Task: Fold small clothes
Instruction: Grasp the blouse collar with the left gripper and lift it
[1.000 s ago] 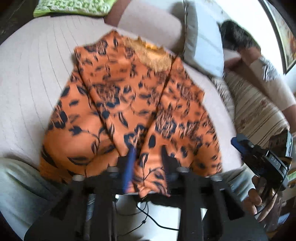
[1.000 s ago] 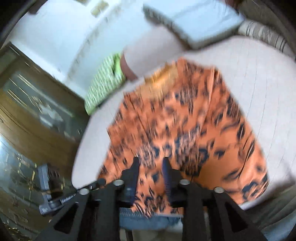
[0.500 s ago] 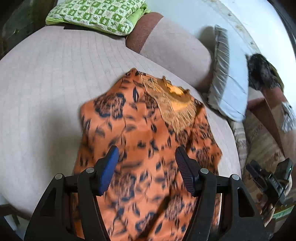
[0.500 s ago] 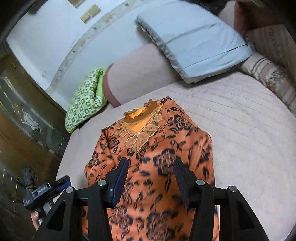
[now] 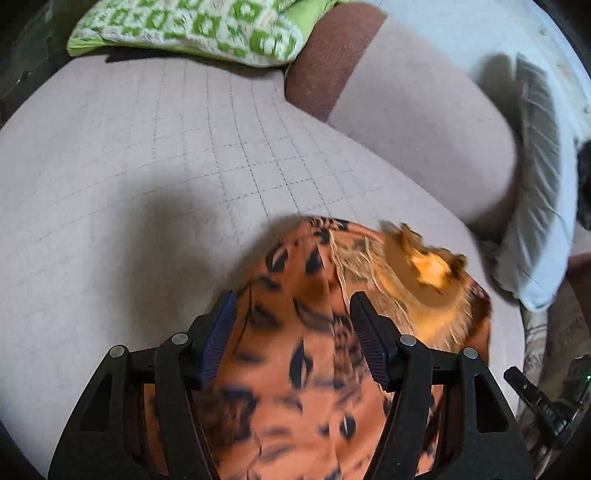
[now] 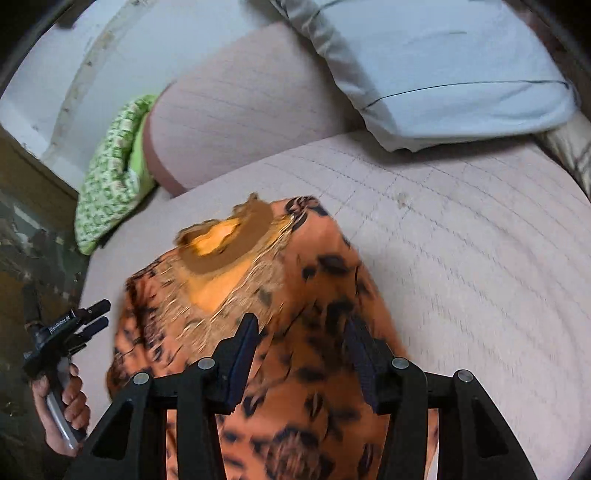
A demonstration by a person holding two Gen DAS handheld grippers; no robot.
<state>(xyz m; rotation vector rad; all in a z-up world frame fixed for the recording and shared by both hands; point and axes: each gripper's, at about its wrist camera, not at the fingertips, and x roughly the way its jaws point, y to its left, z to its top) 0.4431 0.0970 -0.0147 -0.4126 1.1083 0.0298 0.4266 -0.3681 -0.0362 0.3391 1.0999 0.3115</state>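
- Garment [image 5: 295,332]: orange with a dark floral print, lying on the bed [image 5: 129,184]. Fringed neckline [image 5: 424,273] at its far end. Lower centre of both views.
- Left gripper [image 5: 290,339]: jaws parted over the garment, lower centre of the left view. Nothing gripped; cloth shows in the gap.
- Right gripper [image 6: 301,350]: jaws parted, holding nothing, above the garment at lower centre of the right view.
- Hand [image 6: 62,406]: holds the left gripper's handle, lower left of the right view.
- Green pillow [image 5: 192,26]: upper left.
- Grey pillow [image 6: 443,66]: upper right.
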